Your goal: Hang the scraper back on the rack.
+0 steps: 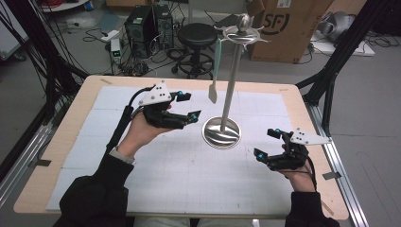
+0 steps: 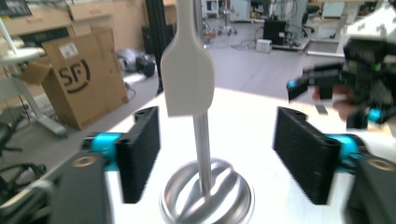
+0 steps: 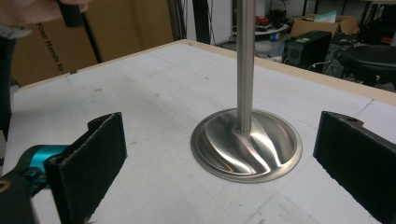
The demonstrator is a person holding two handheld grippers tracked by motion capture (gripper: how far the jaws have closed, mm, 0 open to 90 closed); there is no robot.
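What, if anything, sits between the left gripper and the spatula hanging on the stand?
Nothing visible. The left gripper is open and the white spatula hangs off the stand's top hook, in free air just beyond the gripper's tips. The stand's pole rises behind the blade, not in front of it. The right gripper is off to the side.

Sleeves: dark, long, on both forearms
Wrist: pale band on the left one
Left gripper [image 1: 186, 106]: black body, teal joints, grey three-cornered plate (small screws), black cable
Right gripper [image 1: 265, 143]: black, ribbed pads
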